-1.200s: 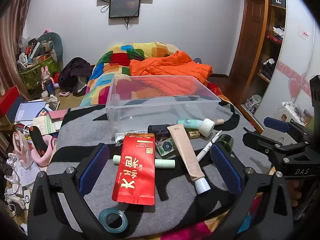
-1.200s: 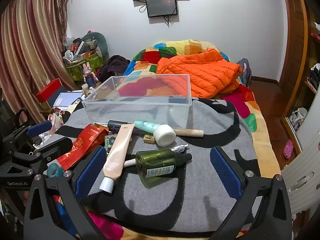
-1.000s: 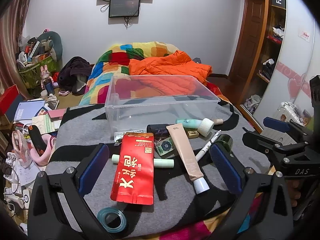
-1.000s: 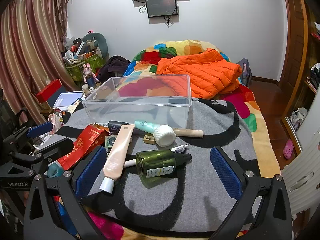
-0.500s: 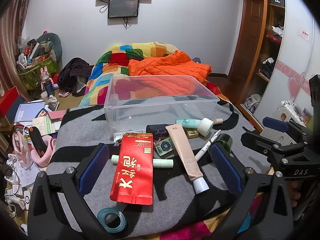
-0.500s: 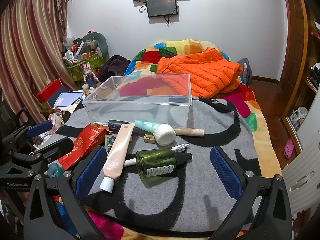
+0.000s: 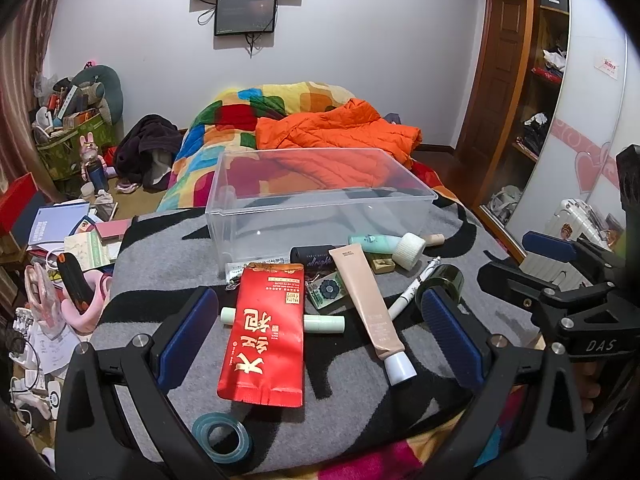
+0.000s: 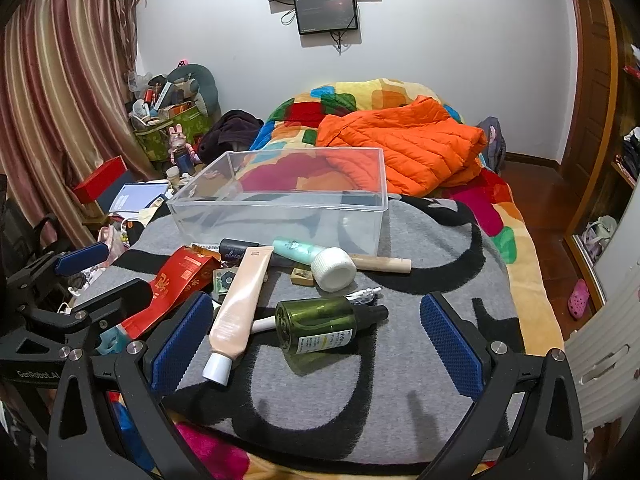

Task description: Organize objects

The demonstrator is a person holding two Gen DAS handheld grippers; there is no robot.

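**Step in hand: pre-grasp, no item picked yet**

I hold both tools above the near edge of the grey-and-black blanket point(image 8: 420, 360) on the bed. My left hand-held gripper point(image 7: 318, 336) has its blue pads spread wide and grips nothing; the red pouch point(image 7: 266, 332) lies between and beyond them. My right hand-held gripper point(image 8: 316, 340) is likewise wide apart and empty, with the green bottle point(image 8: 320, 326) lying on its side between the pads, just beside the beige tube point(image 8: 240, 304).

The clear bin point(image 8: 280, 200) stands behind the pile and appears to hold nothing, so I judge sorting has not begun.

Next move, as I judge it:
1. Lower the right tool over the green bottle.
2. Align the pads across its body, since a round bottle may roll.
3. Close, lift, and carry it over the bin's near wall.
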